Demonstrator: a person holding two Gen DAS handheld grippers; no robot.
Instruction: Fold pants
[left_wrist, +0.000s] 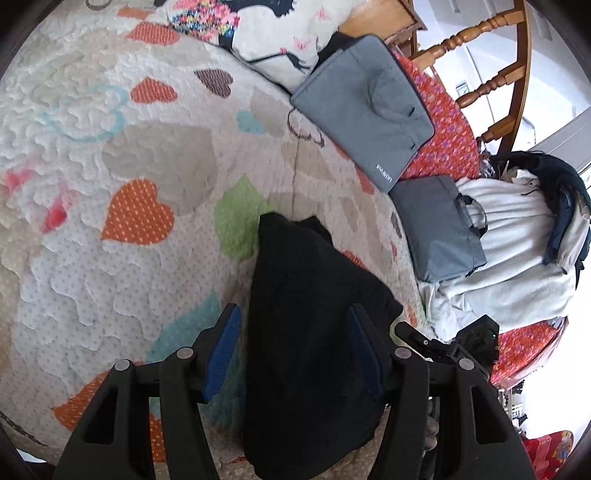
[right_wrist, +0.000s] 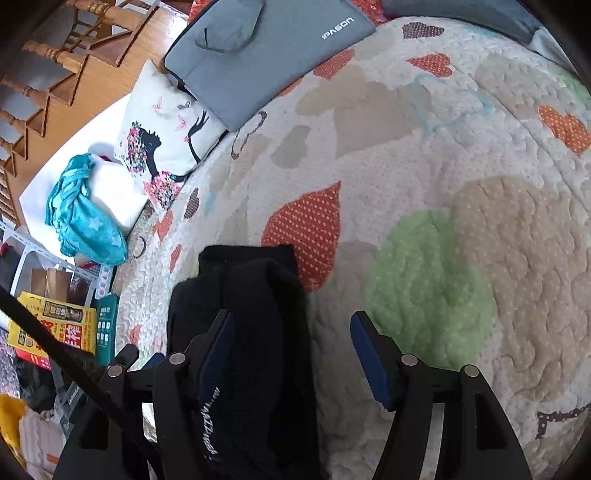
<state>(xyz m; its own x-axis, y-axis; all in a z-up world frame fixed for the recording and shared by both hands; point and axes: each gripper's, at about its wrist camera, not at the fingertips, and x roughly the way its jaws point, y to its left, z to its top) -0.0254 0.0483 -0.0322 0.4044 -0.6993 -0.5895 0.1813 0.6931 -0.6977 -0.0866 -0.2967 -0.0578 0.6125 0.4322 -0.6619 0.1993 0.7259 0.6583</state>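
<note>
The black pants (left_wrist: 310, 332) lie folded into a narrow bundle on the heart-patterned quilt (left_wrist: 110, 166). My left gripper (left_wrist: 293, 321) is open, its blue-padded fingers spread on either side of the bundle. In the right wrist view the pants (right_wrist: 251, 350) show again, with small white lettering near the bottom. My right gripper (right_wrist: 290, 325) is open too; its left finger lies against the cloth, its right finger over the bare quilt (right_wrist: 443, 184). The other gripper's black body (left_wrist: 476, 339) shows at the right of the left wrist view.
Two grey laptop bags (left_wrist: 362, 114) (left_wrist: 439, 229) lie on the bed's far side, beside a printed pillow (left_wrist: 280, 33) and a heap of pale clothes (left_wrist: 517, 251). A wooden headboard (left_wrist: 487, 74) stands behind. In the right wrist view a teal garment (right_wrist: 81, 218) and boxes (right_wrist: 59, 328) sit off the bed's left edge.
</note>
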